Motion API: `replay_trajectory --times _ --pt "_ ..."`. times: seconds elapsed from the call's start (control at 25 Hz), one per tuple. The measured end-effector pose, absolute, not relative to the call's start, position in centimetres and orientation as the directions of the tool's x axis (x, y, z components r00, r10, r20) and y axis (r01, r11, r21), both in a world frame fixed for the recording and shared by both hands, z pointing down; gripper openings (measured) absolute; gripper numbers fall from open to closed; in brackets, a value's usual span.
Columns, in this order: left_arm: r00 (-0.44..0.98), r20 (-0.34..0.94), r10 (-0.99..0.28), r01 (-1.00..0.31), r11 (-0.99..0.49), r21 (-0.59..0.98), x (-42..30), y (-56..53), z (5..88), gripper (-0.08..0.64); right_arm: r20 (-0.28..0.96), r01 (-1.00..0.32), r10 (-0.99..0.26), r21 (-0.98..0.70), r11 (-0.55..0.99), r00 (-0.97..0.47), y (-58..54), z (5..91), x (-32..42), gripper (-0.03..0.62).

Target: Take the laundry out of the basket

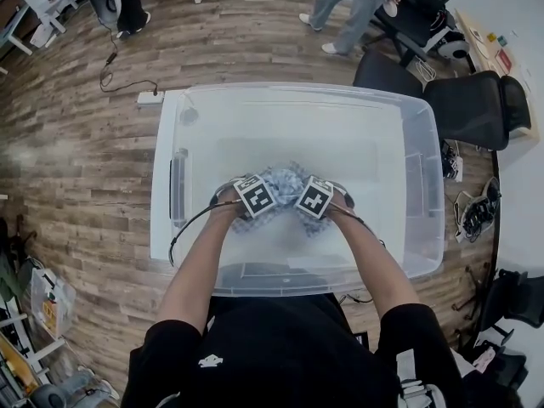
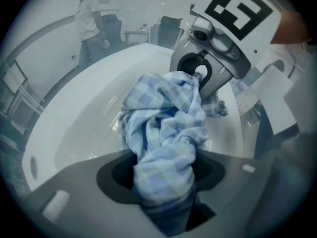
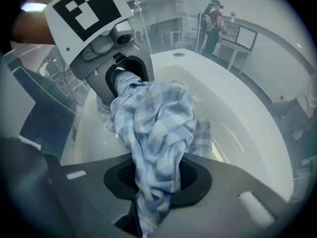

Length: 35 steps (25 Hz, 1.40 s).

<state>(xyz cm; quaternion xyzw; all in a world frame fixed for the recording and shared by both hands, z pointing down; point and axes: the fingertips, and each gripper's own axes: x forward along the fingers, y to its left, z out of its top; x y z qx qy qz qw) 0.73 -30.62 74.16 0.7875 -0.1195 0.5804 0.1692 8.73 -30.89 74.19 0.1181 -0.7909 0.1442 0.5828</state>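
Black office chairs (image 1: 472,109) at right; person (image 1: 353,7) standing at top; power strip (image 1: 150,99) on wood floor (image 1: 76,160)

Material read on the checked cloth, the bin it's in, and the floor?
Checked cloth: thin woven fabric, probably cotton, matte; it bunches and creases softly.
Bin: translucent plastic, fairly glossy; floor planks show through its walls.
Floor: wood-grain planks, low sheen; real wood or laminate, cannot tell.

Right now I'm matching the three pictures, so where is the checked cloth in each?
Head view: cloth mid-picture, in the bin.
Left gripper view: cloth at centre, running down to the bottom.
Right gripper view: cloth at centre, running down to the bottom.
Shared landmark: the clear bin under it.
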Motion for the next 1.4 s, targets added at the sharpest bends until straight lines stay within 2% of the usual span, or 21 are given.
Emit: replay_trajectory --times 0.16,0.44,0.72,1.12,1.4 --pt "0.322 0.947 -0.007 -0.417 -0.899 0.135 0.7 -31.4 73.2 0.228 0.949 -0.381 -0.056 -0.07 0.922 -0.311 -31.8 73.3 8.5 0.098" --pt "0.332 0.939 -0.088 -0.426 -0.903 0.066 0.7 -33.4 70.6 0.225 0.929 -0.413 -0.137 -0.019 0.911 -0.344 -33.7 70.7 8.5 0.095" --pt "0.357 0.912 -0.201 -0.453 -0.891 -0.019 1.0 -35.9 66.4 0.222 0.88 -0.503 -0.301 0.084 0.86 -0.368 -36.4 66.3 8.8 0.092" --pt "0.413 0.761 -0.499 -0.604 -0.776 -0.181 1.6 -39.7 57.2 0.216 0.694 -0.706 -0.567 0.119 0.698 -0.443 -39.4 55.9 8.4 0.086" --pt "0.463 0.589 -0.662 -0.714 -0.673 -0.195 1.9 -40.8 49.8 0.216 0.497 -0.808 -0.724 0.074 0.584 -0.478 -40.0 48.6 8.3 0.084"
